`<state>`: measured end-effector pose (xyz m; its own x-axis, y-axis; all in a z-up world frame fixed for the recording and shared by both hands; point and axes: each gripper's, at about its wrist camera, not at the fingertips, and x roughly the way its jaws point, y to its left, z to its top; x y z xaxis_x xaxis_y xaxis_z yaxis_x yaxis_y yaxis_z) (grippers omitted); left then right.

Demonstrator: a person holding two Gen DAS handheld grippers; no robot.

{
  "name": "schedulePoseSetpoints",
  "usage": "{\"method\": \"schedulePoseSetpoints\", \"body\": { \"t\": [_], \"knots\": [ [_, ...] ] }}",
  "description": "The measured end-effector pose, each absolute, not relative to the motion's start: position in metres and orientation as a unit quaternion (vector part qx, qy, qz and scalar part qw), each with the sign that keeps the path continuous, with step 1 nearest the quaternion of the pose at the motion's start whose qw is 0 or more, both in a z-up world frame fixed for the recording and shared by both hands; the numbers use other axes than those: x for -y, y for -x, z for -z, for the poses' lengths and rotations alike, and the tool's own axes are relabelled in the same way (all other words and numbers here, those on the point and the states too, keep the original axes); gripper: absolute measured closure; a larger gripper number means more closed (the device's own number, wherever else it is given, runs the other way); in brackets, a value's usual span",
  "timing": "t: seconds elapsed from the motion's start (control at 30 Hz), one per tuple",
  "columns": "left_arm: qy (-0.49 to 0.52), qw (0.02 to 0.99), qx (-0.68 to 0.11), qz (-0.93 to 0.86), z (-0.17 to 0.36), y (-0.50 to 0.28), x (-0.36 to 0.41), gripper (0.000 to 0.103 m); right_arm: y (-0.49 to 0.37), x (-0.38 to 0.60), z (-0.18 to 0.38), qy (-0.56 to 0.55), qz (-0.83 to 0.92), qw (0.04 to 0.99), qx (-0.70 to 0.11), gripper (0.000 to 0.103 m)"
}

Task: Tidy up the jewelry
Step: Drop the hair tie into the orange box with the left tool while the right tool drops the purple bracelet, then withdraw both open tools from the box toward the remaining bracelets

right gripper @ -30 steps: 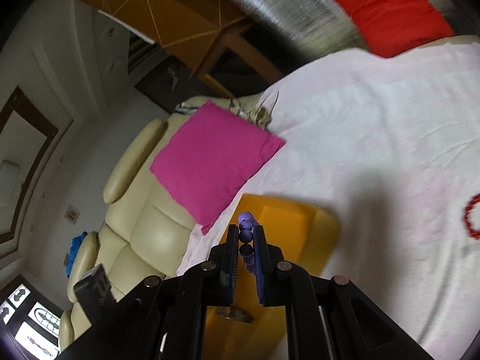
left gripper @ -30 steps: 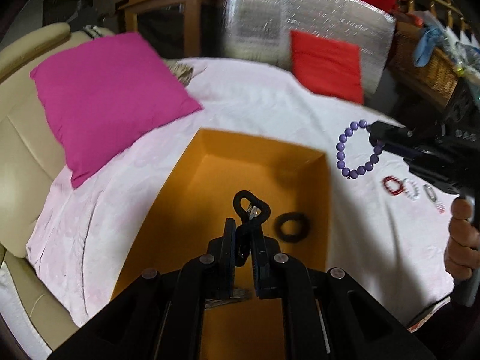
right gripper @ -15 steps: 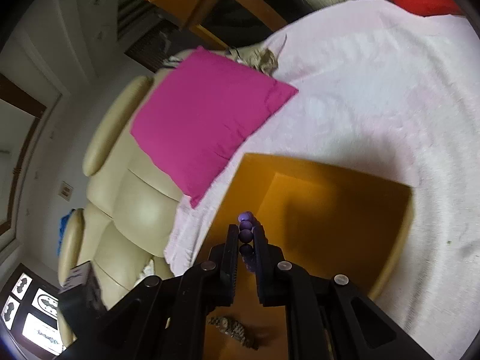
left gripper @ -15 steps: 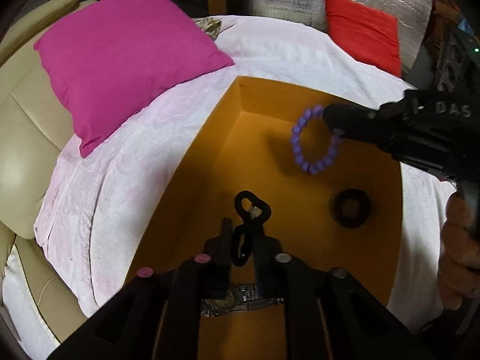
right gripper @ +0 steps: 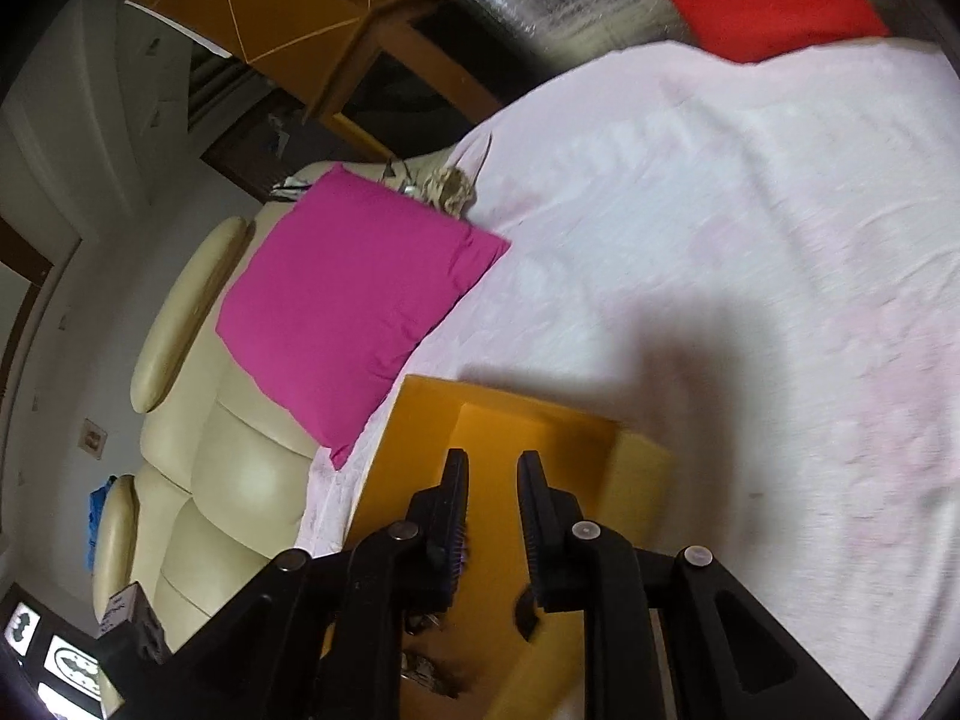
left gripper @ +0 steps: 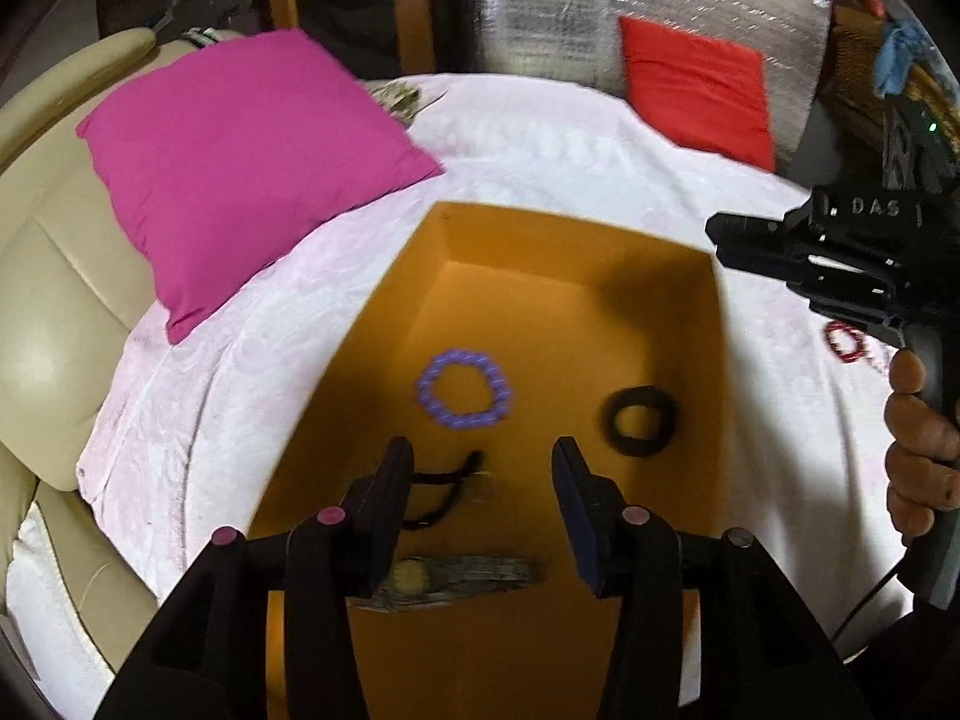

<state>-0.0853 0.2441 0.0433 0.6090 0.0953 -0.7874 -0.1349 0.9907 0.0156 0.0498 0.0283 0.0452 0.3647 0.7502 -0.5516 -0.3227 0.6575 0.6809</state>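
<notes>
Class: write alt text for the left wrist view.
An open left claw hovers over an orange box holding a purple bead bracelet, a black ring, a black cord and a watch. The right claw is at the right edge.

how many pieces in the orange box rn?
4 in the orange box: purple bead bracelet centre, black ring-shaped band right, black cord between the left gripper fingers, metal watch nearest. Gripper may hide more.
</notes>
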Motion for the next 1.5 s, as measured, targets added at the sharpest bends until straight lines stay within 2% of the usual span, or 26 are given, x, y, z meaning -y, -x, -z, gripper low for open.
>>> {"method": "schedulePoseSetpoints", "body": {
  "t": [0.07,0.13,0.2,0.27,0.53,0.9,1.03,1.1,1.23,1.33,1.5],
  "knots": [
    [0.023,0.901,-0.430,-0.050,-0.049,0.087,-0.231,0.049,-0.047,-0.010,-0.050,-0.235,-0.329,0.797,-0.448,0.083],
    [0.018,0.907,-0.419,-0.032,-0.057,0.089,-0.212,0.044,-0.045,0.011,-0.054,-0.232,-0.312,0.805,-0.448,0.078],
    [0.013,0.912,-0.409,-0.019,-0.062,0.091,-0.198,0.036,-0.042,0.035,-0.058,-0.233,-0.294,0.812,-0.447,0.057],
    [0.008,0.917,-0.399,-0.002,-0.067,0.091,-0.181,0.034,-0.039,0.058,-0.062,-0.234,-0.277,0.821,-0.441,0.050],
    [-0.012,0.909,-0.412,0.061,-0.062,0.092,-0.119,0.033,-0.022,0.174,-0.072,-0.248,-0.192,0.846,-0.431,0.050],
    [-0.035,0.906,-0.414,0.082,-0.083,0.114,-0.081,0.033,0.025,0.342,-0.071,-0.357,-0.056,0.845,-0.394,0.050],
    [-0.048,0.915,-0.393,0.079,-0.108,0.127,-0.064,0.029,0.029,0.357,-0.072,-0.356,-0.027,0.854,-0.378,0.050],
    [-0.058,0.922,-0.376,0.076,-0.121,0.134,-0.053,0.022,0.033,0.358,-0.072,-0.347,-0.023,0.861,-0.371,0.049],
    [-0.090,0.932,-0.344,0.068,-0.143,0.147,-0.027,0.021,0.045,0.345,-0.083,-0.284,-0.021,0.891,-0.355,0.047],
    [-0.105,0.937,-0.323,0.078,-0.158,0.157,-0.013,0.020,0.063,0.339,-0.090,-0.259,-0.034,0.907,-0.331,0.041],
    [-0.106,0.942,-0.304,0.094,-0.173,0.164,-0.004,0.019,0.112,0.321,-0.112,-0.169,-0.008,0.951,-0.260,0.038]
  ]
}}
